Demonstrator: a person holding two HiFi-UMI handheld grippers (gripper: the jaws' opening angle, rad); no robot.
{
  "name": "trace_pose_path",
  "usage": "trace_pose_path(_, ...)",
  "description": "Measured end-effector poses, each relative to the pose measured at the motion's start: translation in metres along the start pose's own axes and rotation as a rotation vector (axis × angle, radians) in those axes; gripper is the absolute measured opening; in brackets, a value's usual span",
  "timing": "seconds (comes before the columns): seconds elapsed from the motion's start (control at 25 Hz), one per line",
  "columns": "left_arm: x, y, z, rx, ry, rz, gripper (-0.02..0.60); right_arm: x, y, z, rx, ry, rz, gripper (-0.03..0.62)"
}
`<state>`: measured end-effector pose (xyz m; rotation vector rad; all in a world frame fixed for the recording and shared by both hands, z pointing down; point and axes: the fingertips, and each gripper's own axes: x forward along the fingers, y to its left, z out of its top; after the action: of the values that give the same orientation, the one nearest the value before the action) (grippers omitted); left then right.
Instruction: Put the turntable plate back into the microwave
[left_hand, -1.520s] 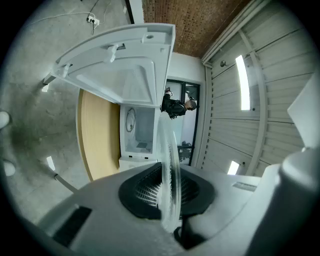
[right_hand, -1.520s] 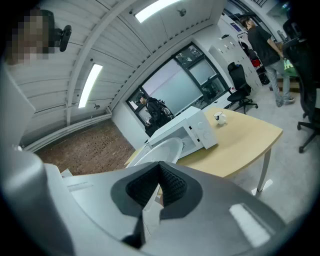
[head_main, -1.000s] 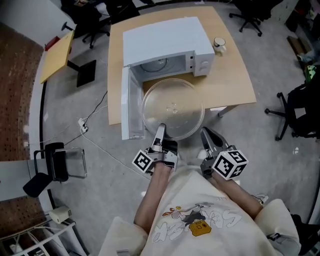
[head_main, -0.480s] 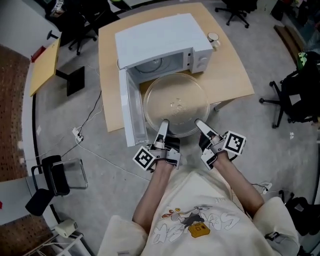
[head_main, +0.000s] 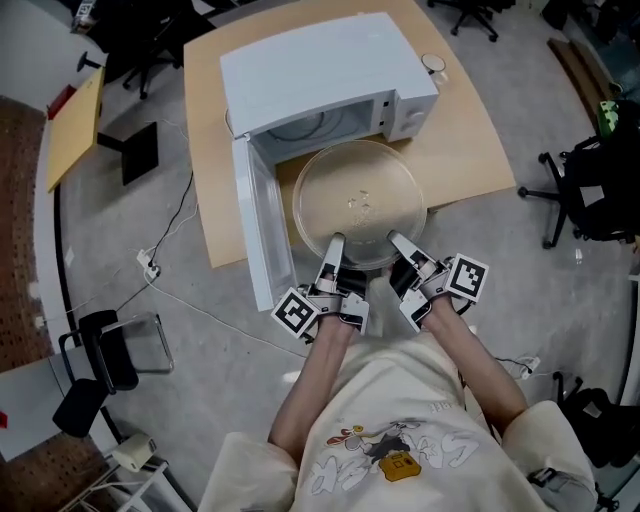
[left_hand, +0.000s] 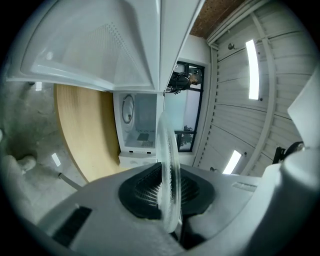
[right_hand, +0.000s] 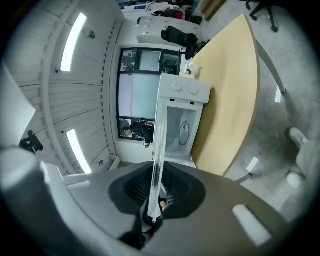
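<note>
The grey floor (head_main: 200, 380) spreads all round the microwave (head_main: 310, 70). The microwave stands on a pale wooden tabletop (head_main: 470, 140), which reaches out to its right and in front of it. It is a white box, and its mouth faces the tabletop's front edge. Its door (head_main: 258, 235) hangs wide open at the left of the mouth and sticks out past that edge.

The plate (head_main: 360, 200), round and of clear glass, is held about level just in front of the microwave's mouth. It is right of the door and outside the cavity, with its far rim close to the opening.

Both tools point level toward the microwave and grip the rim farthest from it. The left tool (head_main: 334, 243) is on the door side. Its gripper view shows the glass edge pinched between the dark ribbed pads. The right tool (head_main: 397, 243) is on the side away from the door. Its jaws have just been closing, and its view shows them pressed on the thin rim between them.

A small white mug (head_main: 433, 64) sits on the tabletop just beside the microwave's far right corner.
</note>
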<state>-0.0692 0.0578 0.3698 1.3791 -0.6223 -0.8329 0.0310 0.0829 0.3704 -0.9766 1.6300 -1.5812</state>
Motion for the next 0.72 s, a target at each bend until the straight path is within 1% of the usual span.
trace_pose_path(0.16, 0.016, 0.015, 0.016, -0.014, -0.07, 0.014, 0.028, 0.026, -0.01, 0.017, 0.023, 0.059, 0.022, 0.037)
trace_pose_path(0.28, 0.031, 0.024, 0.027, -0.01, -0.124, 0.022, 0.028, 0.046, -0.018, 0.03, 0.048, 0.112, 0.024, 0.034)
trace_pose_path(0.44, 0.053, 0.035, 0.042, -0.01, -0.199, 0.025, 0.028, 0.075, -0.028, 0.051, 0.057, 0.174, 0.016, 0.032)
trace_pose_path(0.6, 0.077, 0.047, 0.055, -0.009, -0.241, 0.013, 0.028, 0.098, -0.038, 0.07, 0.079, 0.217, -0.002, 0.031)
trace_pose_path(0.72, 0.099, 0.067, 0.071, -0.007, -0.259, 0.014, 0.028, 0.121, -0.059, 0.088, 0.084, 0.245, -0.015, 0.032)
